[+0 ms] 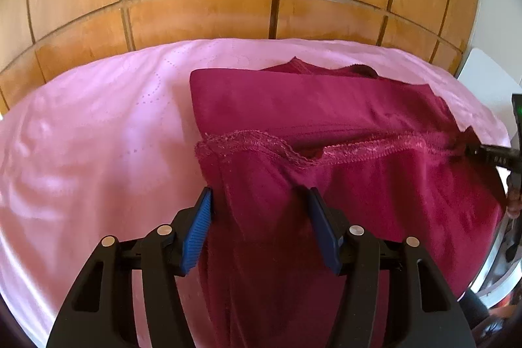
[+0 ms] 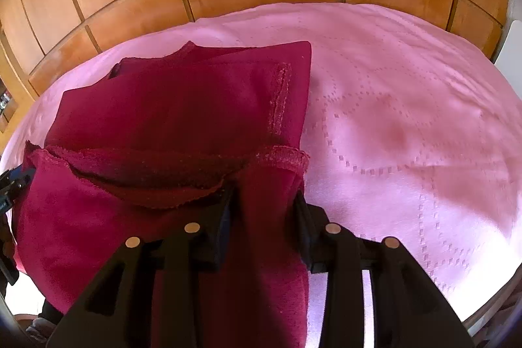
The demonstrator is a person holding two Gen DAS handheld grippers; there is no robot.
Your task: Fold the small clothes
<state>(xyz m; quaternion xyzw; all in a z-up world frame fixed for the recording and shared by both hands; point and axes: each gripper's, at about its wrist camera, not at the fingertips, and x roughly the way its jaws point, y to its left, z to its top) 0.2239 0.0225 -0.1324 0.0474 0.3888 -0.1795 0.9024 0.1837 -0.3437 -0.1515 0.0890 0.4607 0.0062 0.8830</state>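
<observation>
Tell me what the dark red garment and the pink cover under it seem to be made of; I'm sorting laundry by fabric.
The dark red garment looks like a soft knit with a napped, matte, velvety face, possibly velour; its stitched hem looks fuzzy. The pink cover looks like a smooth woven fabric with a slight sheen, maybe satin-like, with a pattern of small dotted lines. Fibre content cannot be told.
</observation>
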